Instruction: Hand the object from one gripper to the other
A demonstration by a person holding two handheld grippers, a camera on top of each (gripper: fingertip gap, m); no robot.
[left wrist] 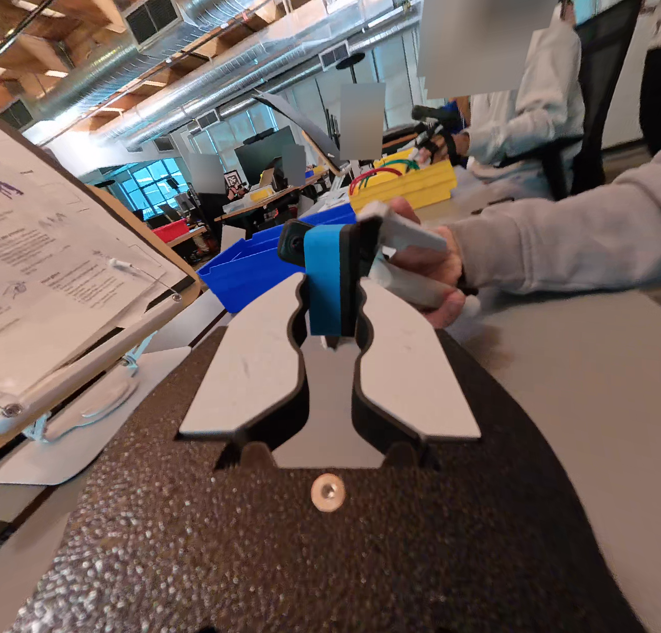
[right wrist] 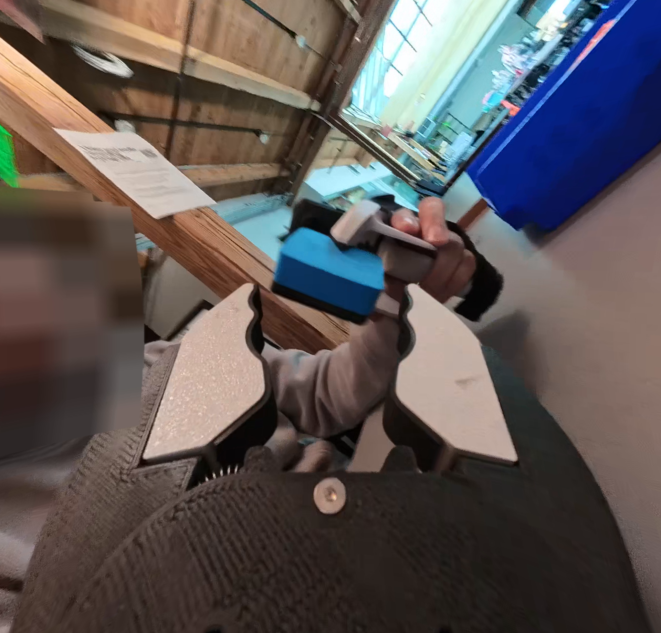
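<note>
Blue block (left wrist: 323, 283), black-backed, sits at the tip end of my left gripper (left wrist: 331, 286), above the grey table (left wrist: 536, 383). The left fingers are narrow and appear clamped on its sides. My right gripper (right wrist: 331, 293) stands wide, its tips flanking the block with no contact that I can see.

Risk: releasing left before right has closed would drop the block, and closing right off-line could pinch the left fingers instead.

Motion blur obscures the contact faces, and I cannot confirm grip depth.
</note>
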